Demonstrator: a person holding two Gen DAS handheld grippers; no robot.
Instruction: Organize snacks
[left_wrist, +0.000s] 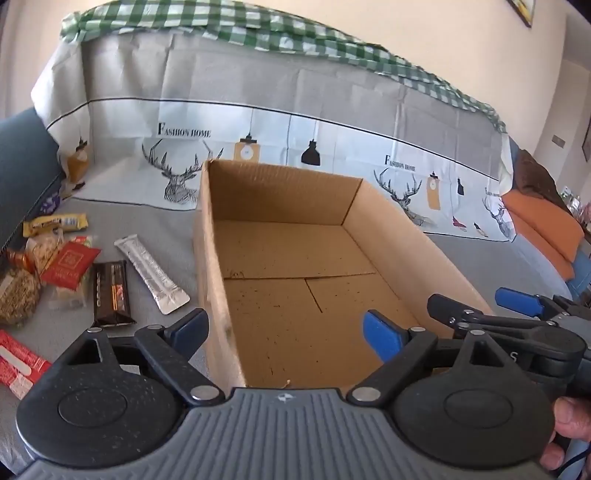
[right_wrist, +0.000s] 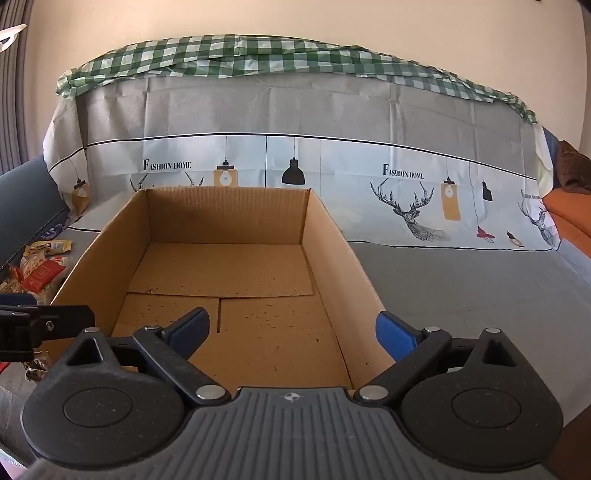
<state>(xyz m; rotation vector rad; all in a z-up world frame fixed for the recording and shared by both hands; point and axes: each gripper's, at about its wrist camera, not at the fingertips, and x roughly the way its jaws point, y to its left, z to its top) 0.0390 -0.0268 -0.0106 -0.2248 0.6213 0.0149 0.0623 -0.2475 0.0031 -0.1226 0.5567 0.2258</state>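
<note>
An open cardboard box (left_wrist: 391, 236) sits on the grey cloth, with nothing in it; it also shows in the right wrist view (right_wrist: 334, 236). Snacks lie to its left: a silver stick pack (left_wrist: 150, 273), a dark brown bar (left_wrist: 112, 293), a red packet (left_wrist: 69, 264), a yellow bar (left_wrist: 55, 223) and a red-and-white pack (left_wrist: 18, 363). My left gripper (left_wrist: 286, 332) is open and empty, straddling the box's near left wall. My right gripper (right_wrist: 295, 334) is open and empty over the box's near edge; it also shows in the left wrist view (left_wrist: 476, 308).
A sofa back draped in a deer-print cloth (right_wrist: 406, 177) and a green checked cloth (right_wrist: 236, 55) stands behind the box. An orange cushion (left_wrist: 543, 225) lies far right. Bare grey cloth (right_wrist: 461, 288) stretches right of the box. A dark blue cushion (left_wrist: 22, 166) is at the left.
</note>
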